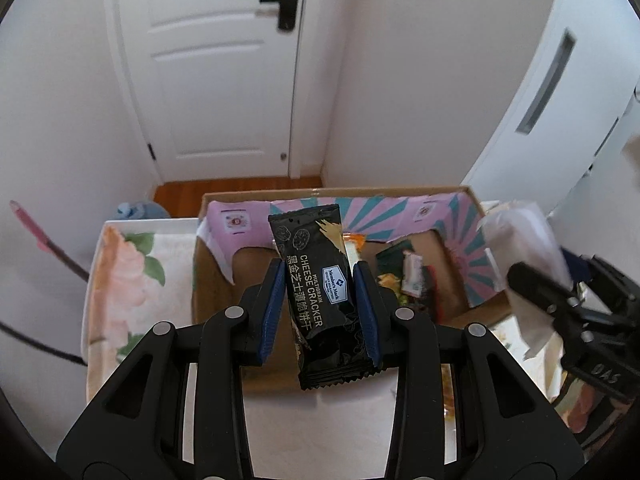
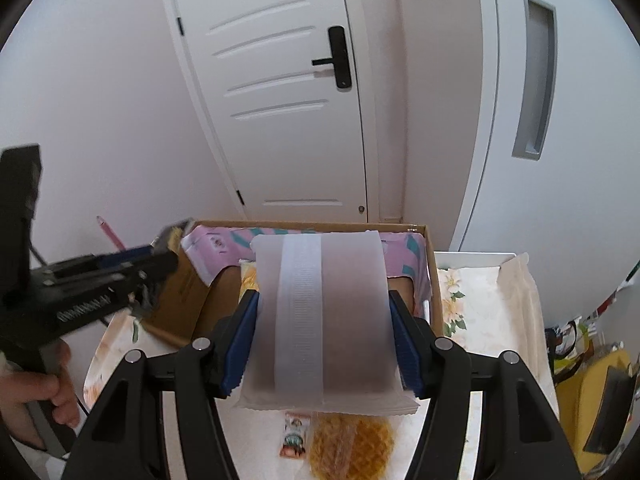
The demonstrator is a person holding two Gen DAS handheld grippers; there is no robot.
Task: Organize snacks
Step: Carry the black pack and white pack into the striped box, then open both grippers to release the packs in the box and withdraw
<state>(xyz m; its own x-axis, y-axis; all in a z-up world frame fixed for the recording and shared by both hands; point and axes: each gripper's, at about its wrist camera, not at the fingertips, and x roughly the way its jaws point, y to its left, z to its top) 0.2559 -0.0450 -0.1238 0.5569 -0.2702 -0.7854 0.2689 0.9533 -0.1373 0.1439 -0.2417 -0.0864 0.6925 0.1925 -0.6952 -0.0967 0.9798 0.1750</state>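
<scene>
The left gripper [image 1: 320, 308] has its blue-padded fingers [image 1: 273, 312] drawn narrow, clamped on the two long edges of a black foil cheese-cracker packet [image 1: 318, 300] with white lettering and a small blue label. The packet stands lengthwise between the fingers, its serrated top end reaching past the fingertips and its bottom end hanging just below the pads.

Beyond those fingertips sits an open brown cardboard box [image 1: 216, 280] with torn pink-and-teal printed flaps folded inward. Its floor directly ahead of the fingers is bare cardboard; to the right of the fingers, a few wrapped snacks [image 1: 412, 280] lie jumbled in its right part (too small and overlapped to tell apart). The box rests on a white table with a floral cloth [image 1: 120, 280].

The right gripper [image 2: 324, 340] holds its fingers [image 2: 244, 344] at a middling width, pressed on both sides of a frosted white plastic snack pouch [image 2: 324, 320] with a ribbed seam strip running down its middle. The pouch fills the whole gap between the pads and hides most of the box behind it. Below the fingers, on the cloth, lie a golden waffle-patterned snack in clear wrap [image 2: 352, 448] and, touching its left side, a small printed packet [image 2: 294, 436]. A bare hand [image 2: 36, 392] grips the left gripper's handle at the far left.
</scene>
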